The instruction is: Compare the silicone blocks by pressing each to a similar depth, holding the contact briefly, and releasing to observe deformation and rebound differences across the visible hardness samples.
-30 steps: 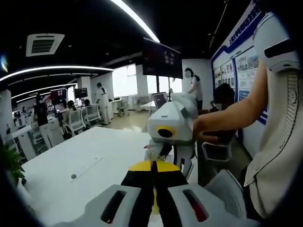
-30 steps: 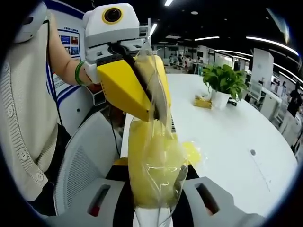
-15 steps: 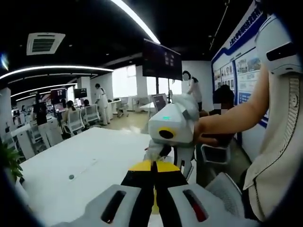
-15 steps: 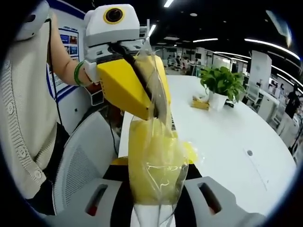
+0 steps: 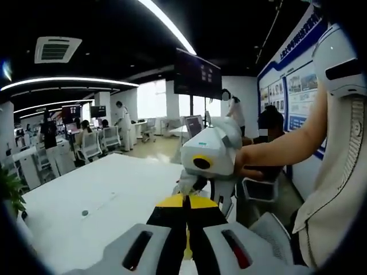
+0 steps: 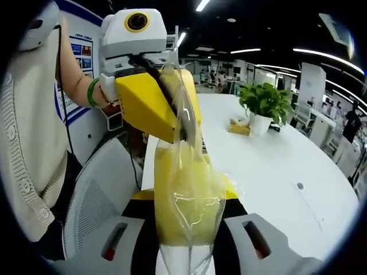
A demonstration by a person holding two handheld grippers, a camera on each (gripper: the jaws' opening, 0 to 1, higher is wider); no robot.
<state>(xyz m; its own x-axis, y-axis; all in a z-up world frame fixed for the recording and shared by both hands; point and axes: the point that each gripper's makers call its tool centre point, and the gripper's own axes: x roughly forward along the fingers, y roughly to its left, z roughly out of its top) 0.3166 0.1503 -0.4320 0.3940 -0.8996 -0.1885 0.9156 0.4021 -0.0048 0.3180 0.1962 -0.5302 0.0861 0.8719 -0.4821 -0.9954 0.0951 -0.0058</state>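
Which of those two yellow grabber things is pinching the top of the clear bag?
The left gripper, coming in from above with its jaws shut on the clear plastic bag; the right gripper clamps the bag's lower end.

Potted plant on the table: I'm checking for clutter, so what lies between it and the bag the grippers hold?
In the right gripper view, bare white table separates the clear bag from the potted plant; a small yellowish item sits beside the pot.

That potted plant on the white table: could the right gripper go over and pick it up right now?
Probably not. The right gripper is shut on the clear bag of yellow blocks, and the left gripper pinches the same bag higher up. The potted plant stands well away across the table.
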